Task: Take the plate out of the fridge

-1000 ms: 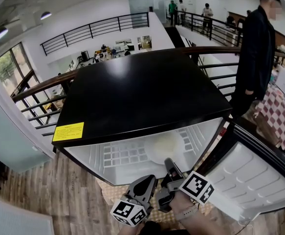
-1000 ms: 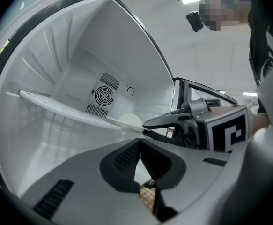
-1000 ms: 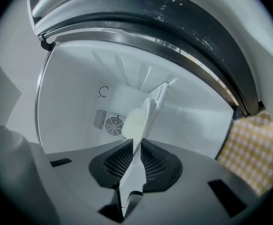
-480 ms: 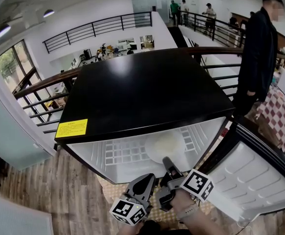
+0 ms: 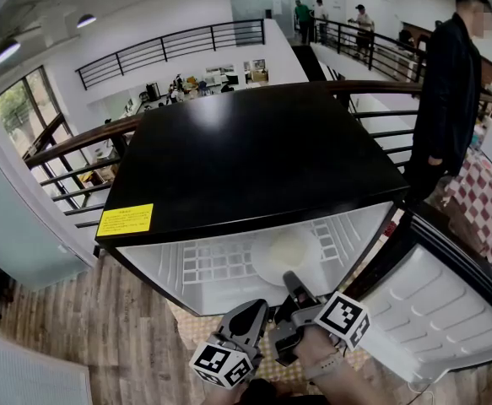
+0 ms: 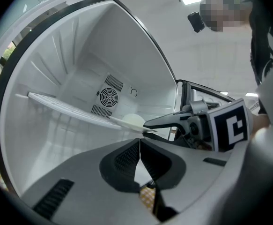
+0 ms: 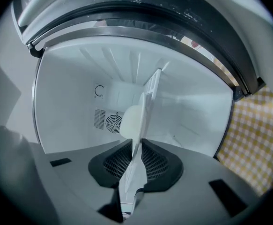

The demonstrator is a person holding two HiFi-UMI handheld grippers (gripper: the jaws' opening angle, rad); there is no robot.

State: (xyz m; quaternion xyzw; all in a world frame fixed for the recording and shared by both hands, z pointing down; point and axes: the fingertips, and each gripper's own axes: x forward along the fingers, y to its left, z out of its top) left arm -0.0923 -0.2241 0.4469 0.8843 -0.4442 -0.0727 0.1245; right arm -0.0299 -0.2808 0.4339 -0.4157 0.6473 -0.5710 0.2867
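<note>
A pale round plate (image 5: 289, 247) lies on the white wire shelf (image 5: 212, 268) inside the open black fridge (image 5: 246, 159). My right gripper (image 5: 289, 278) reaches in at the shelf's front edge. Its jaws have just been closing, and they stand shut on the plate's near rim (image 7: 130, 121), which runs edge-on between the pads of the right gripper (image 7: 137, 149). In the left gripper view the right gripper (image 6: 148, 125) meets the plate (image 6: 134, 122) from the right. My left gripper (image 5: 254, 310) hangs back outside the fridge, and the left gripper (image 6: 140, 146) is shut with nothing in it.
The fridge door (image 5: 431, 310) stands swung open at the right. A person in black (image 5: 444, 83) stands by the railing (image 5: 372, 129) behind the fridge, near a checkered cloth (image 5: 482, 197). A fan grille (image 6: 109, 97) sits in the fridge's back wall. Wooden floor lies below.
The head view has shifted slightly. Both grippers and the plate keep their places at the shelf's front edge.
</note>
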